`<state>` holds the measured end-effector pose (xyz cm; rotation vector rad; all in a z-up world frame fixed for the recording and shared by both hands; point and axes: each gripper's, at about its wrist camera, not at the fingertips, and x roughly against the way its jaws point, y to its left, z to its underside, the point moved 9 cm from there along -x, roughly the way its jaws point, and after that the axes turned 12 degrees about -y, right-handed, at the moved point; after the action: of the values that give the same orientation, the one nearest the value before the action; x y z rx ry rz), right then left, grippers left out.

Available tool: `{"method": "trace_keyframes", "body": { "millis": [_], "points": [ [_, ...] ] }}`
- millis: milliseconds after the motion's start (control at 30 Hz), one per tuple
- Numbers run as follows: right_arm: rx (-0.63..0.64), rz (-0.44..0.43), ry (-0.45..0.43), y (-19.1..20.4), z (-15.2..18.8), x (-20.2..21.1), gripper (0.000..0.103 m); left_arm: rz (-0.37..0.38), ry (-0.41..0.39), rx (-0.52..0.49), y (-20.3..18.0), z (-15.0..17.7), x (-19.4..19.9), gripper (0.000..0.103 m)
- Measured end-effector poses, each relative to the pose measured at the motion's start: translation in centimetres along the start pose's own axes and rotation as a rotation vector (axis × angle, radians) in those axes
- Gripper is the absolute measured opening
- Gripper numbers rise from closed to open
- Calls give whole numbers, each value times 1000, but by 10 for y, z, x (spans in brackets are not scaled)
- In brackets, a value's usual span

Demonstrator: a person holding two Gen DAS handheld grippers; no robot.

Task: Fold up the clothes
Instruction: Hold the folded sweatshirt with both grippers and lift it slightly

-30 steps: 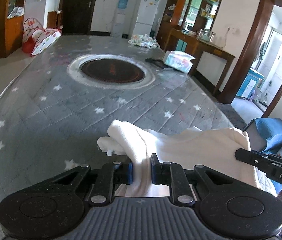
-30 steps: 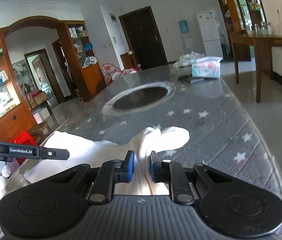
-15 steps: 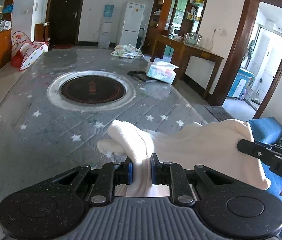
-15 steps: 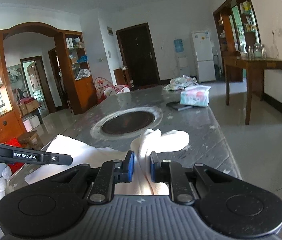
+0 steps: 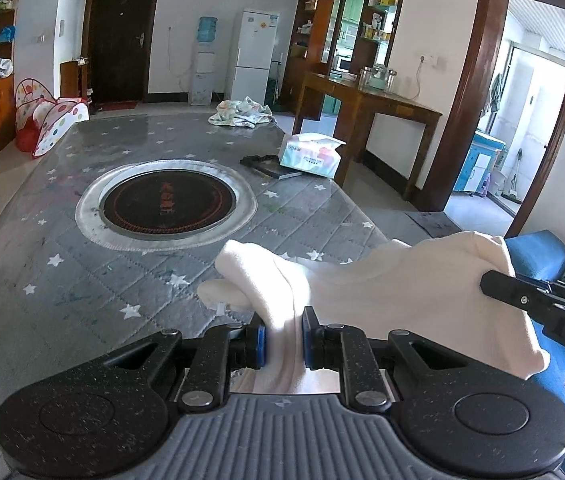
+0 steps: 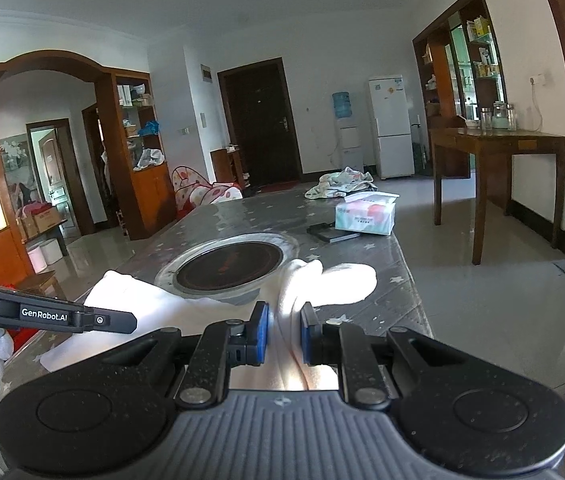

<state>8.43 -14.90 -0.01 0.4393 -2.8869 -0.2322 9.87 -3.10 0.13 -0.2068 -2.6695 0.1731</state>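
A white garment (image 5: pixel 382 292) hangs stretched between my two grippers above the near end of the grey star-patterned table (image 5: pixel 82 280). My left gripper (image 5: pixel 283 342) is shut on one bunched end of it. My right gripper (image 6: pixel 281 338) is shut on the other end; the garment (image 6: pixel 154 312) spreads to the left in the right wrist view. The right gripper's body shows at the right edge of the left wrist view (image 5: pixel 542 304), and the left gripper's body shows at the left of the right wrist view (image 6: pixel 42 314).
A round black hotplate (image 5: pixel 168 202) is set in the table's middle. A tissue pack (image 5: pixel 310 154) and a dark flat item (image 5: pixel 270 164) lie at the far right edge, a crumpled patterned cloth (image 5: pixel 240 114) at the far end. A blue chair (image 5: pixel 538 256) stands at right.
Both grippers have risen with the garment held between them; the views have tilted up and the table sits lower in both. Both grips are unchanged.
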Motion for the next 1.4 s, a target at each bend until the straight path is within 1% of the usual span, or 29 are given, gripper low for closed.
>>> {"method": "trace_keyframes", "body": {
  "millis": [500, 933, 1400],
  "points": [
    [15, 21, 14, -14, -5, -24, 15, -27, 21, -11, -3, -7, -31, 19],
    [21, 34, 45, -26, 3, -43, 15, -44, 48, -17, -2, -4, -52, 19],
    [23, 51, 65, -35, 10, -54, 15, -54, 81, -22, 1, 3, -68, 19]
  ]
}}
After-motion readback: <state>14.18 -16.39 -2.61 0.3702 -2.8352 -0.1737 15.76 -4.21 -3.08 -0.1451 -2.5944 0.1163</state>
